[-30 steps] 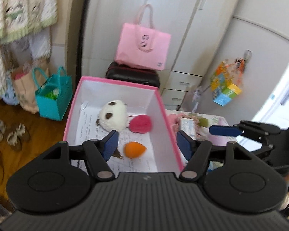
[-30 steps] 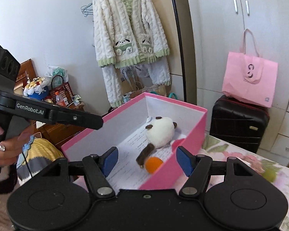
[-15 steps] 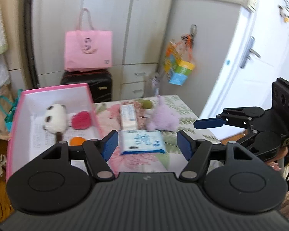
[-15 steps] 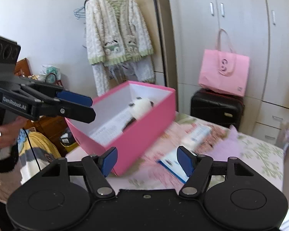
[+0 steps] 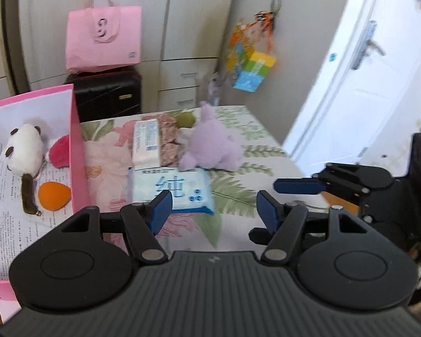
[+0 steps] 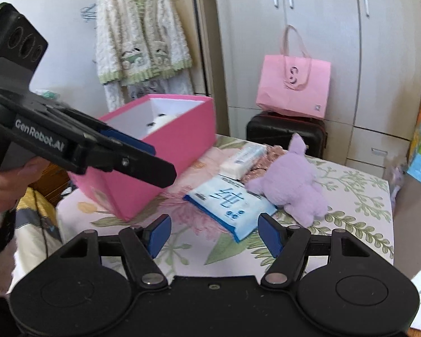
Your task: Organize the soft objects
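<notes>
A pink box (image 5: pixel 77 151) (image 6: pixel 165 151) stands at the table's left and holds a white panda plush (image 5: pixel 23 148), a red puff (image 5: pixel 60 151) and an orange sponge (image 5: pixel 53 192). On the table lie a purple plush (image 5: pixel 210 146) (image 6: pixel 297 182), a blue tissue pack (image 5: pixel 171 186) (image 6: pixel 230 202), a white pack (image 5: pixel 146 143) (image 6: pixel 242 157), a pink sequined item (image 5: pixel 168 140) and a green ball (image 5: pixel 185 119). My left gripper (image 5: pixel 212 210) is open and empty above the blue pack. My right gripper (image 6: pixel 212 231) is open and empty, before the same pack.
The table has a floral cloth (image 6: pixel 356 193). A black suitcase (image 5: pixel 106 95) with a pink bag (image 5: pixel 103 39) stands behind it. A white door (image 5: pixel 359 64) is at the right. A cardigan (image 6: pixel 140 42) hangs on the left wall.
Both grippers have swung right, away from the pink box, toward the items lying on the table. Both stay open and empty.
</notes>
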### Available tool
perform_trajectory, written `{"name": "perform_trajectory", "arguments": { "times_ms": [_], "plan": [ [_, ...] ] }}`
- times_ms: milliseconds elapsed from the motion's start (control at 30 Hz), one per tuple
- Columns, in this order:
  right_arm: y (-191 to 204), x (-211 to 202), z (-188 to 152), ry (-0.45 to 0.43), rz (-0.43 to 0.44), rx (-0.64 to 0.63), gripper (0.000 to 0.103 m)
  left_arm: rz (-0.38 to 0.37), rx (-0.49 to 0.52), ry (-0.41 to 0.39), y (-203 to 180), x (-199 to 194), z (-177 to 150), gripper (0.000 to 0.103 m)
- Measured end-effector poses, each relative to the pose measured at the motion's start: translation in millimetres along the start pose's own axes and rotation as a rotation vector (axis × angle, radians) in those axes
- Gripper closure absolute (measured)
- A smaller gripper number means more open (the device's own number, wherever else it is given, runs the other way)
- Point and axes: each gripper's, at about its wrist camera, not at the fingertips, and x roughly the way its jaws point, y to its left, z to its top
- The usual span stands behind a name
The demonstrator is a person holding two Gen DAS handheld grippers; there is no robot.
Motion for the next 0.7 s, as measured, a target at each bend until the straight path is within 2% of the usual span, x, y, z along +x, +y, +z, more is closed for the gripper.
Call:
{"name": "perform_trajectory", "arguments": {
  "times_ms": [200,333,533,700],
  "plan": [
    [-10.7,33.4,-11.8,0.001,-0.027,-0.012,0.030,0.107,0.007,0.046,-3.7,42.6,1.2,0.038],
    [-10.8,55.2,-17.9,0.007,-0.055,-0.045,0.030,0.137,-0.035,0.080,4.1,70.0,2.0,0.038],
    [-9.4,81.5,-21.6,0.008,-0.100,-0.111,0.030,0.257,-0.115,0.052,27.0,93.1,9.3,0.037],
    [-12.3,92.6,-21.1,0.010,-0.102,-0.127,0.027,0.250,-0.145,0.068,38.7,103.9,12.4,0.037]
  ]
}}
